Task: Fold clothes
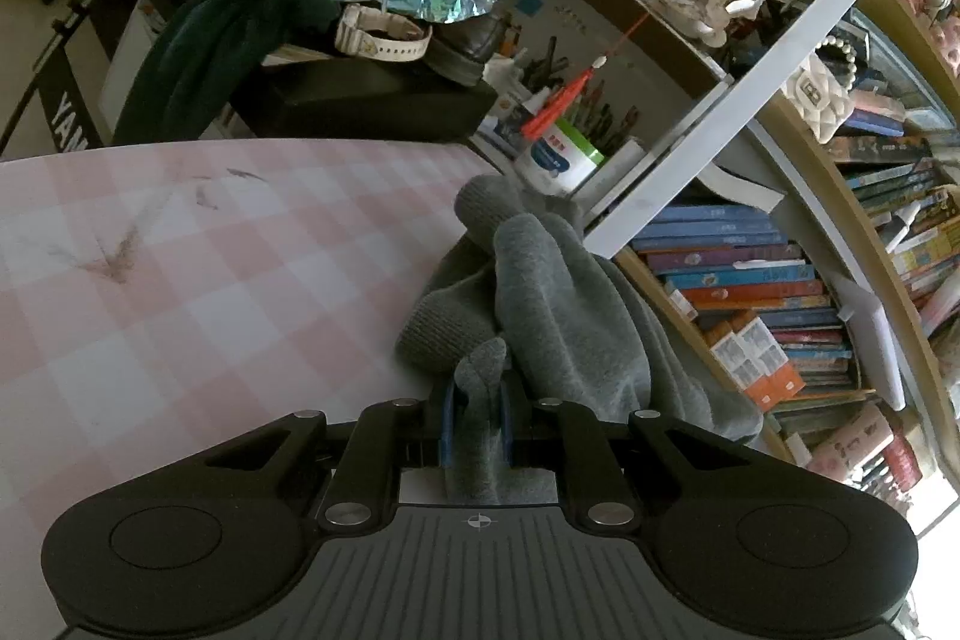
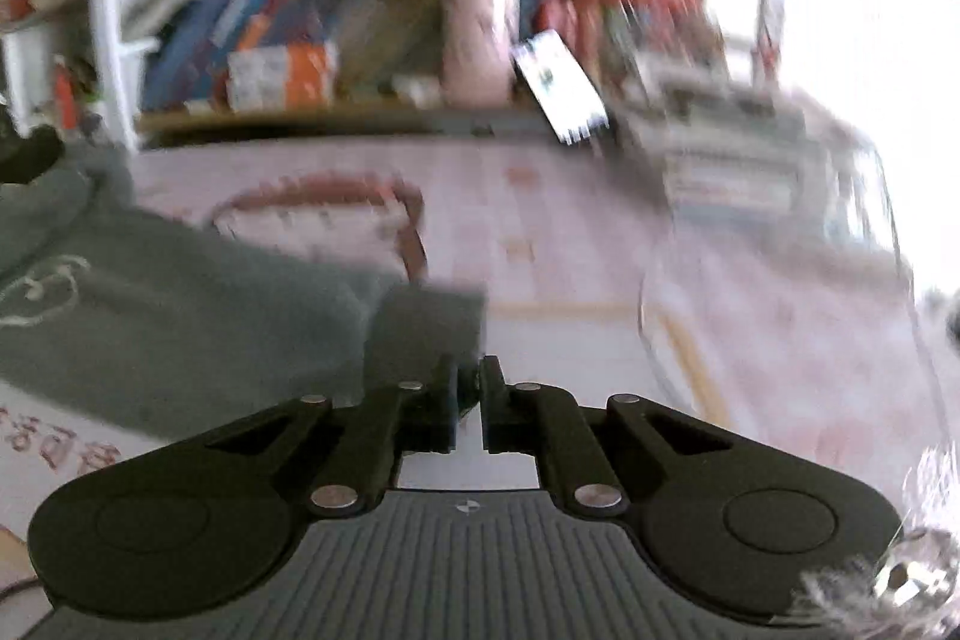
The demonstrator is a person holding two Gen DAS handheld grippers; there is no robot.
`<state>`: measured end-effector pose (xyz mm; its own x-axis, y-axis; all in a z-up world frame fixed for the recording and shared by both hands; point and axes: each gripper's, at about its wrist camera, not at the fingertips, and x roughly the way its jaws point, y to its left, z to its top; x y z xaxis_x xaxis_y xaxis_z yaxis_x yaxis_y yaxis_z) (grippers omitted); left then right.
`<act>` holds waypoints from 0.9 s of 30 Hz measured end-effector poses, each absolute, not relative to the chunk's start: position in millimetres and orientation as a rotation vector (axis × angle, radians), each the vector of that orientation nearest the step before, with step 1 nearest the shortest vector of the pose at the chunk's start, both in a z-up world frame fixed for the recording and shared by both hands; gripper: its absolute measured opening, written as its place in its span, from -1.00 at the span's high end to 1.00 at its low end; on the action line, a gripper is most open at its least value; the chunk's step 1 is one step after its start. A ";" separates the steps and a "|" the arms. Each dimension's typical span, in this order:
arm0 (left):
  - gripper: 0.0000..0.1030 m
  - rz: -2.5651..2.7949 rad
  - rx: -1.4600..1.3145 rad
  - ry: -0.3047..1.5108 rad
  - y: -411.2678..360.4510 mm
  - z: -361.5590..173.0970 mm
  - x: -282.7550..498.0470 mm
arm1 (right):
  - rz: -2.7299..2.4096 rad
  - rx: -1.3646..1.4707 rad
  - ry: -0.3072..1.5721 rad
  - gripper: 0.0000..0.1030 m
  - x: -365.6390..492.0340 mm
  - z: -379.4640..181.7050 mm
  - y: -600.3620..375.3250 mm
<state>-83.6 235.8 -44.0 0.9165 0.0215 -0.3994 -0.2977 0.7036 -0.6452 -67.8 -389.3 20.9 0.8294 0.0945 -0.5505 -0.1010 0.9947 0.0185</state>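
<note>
the left gripper (image 1: 477,400) sits at the bottom centre of the left wrist view, clamped on a fold of the grey garment (image 1: 558,316). the cloth runs between its blue pads and bunches up just ahead, to the right of centre, over the right edge of the pink-and-white checked bench (image 1: 180,280). behind the heap, at the right of the frame, stands a bookshelf (image 1: 780,292) packed with stacked books, with a white jar (image 1: 555,160) just beyond the cloth. a dark garment (image 1: 204,40) hangs at the upper left under a pile of pink and white soft things.

the right wrist view is blurred. the right gripper (image 2: 471,388) at the bottom centre has its jaws drawn nearly together. the grey garment (image 2: 150,316) spreads across the left of that frame and its edge reaches right up to the fingertips, apparently pinched between them, though the blur leaves the hold unsure. the checked bench (image 2: 570,244) stretches ahead.
</note>
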 end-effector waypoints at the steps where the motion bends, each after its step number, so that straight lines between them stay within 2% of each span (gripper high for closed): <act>1: 0.73 0.184 -0.774 0.383 235.7 -43.9 -83.4 | 0.097 0.001 0.585 0.44 -68.3 17.5 -388.4; 3: 0.74 0.201 -0.769 0.387 234.8 -43.0 -83.3 | 0.111 -0.006 0.538 0.17 -70.5 21.8 -382.0; 5: 0.75 0.222 -0.760 0.385 233.7 -41.7 -83.7 | 0.145 -0.032 0.477 0.17 -72.9 29.3 -372.7; 9: 0.81 0.226 -0.742 0.380 231.6 -39.7 -84.2 | 0.213 -0.090 0.457 0.25 -62.8 30.3 -355.7; 13: 0.85 0.223 -0.704 0.338 226.0 -34.0 -98.4 | 0.215 -0.172 0.442 0.45 -58.7 23.2 -350.4; 18: 0.85 0.240 -0.697 0.279 229.9 -21.2 -132.9 | 0.273 -0.218 0.543 0.46 -53.2 10.1 -356.0; 27: 0.81 0.283 -0.730 0.397 248.4 -39.9 -131.5 | 0.350 -0.216 0.628 0.46 -51.0 4.2 -357.6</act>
<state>-131.5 248.4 -39.9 0.8885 0.1119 -0.4451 -0.3838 0.7130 -0.5868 -51.0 -357.6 4.2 0.7536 0.2531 -0.6067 -0.3825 0.9194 -0.0916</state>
